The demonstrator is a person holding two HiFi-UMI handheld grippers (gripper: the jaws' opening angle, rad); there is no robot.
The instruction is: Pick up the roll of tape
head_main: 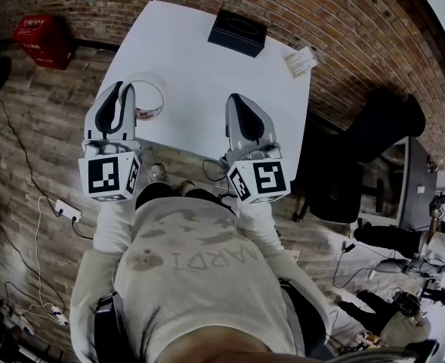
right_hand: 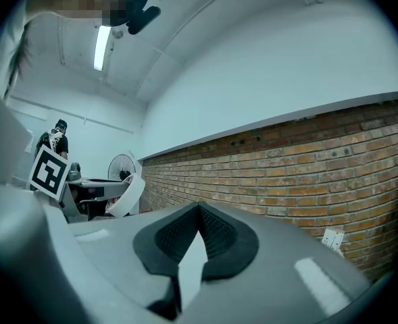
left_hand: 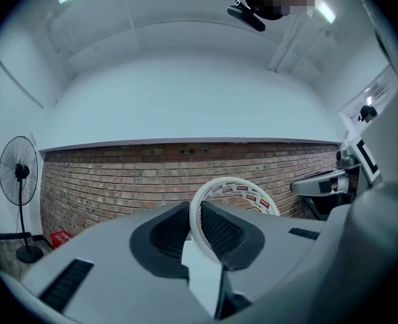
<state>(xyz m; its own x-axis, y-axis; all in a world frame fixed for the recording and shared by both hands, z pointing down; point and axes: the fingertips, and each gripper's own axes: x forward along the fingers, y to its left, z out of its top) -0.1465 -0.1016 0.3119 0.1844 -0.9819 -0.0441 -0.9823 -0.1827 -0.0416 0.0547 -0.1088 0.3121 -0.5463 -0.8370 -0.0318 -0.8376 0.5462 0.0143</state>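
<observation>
As our L gripper clamps the tape roll by its left wall, ring extending right, R gripper is closed, empty.

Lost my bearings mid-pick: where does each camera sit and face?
Head view: on the person's head, looking steeply down at the table; shows left gripper, right gripper, torso.
Left gripper view: on the left gripper, looking level at the brick wall; jaws clamp the roll of tape.
Right gripper view: on the right gripper, facing that wall too; jaws together, empty.
Shared: all three show the roll of tape.
</observation>
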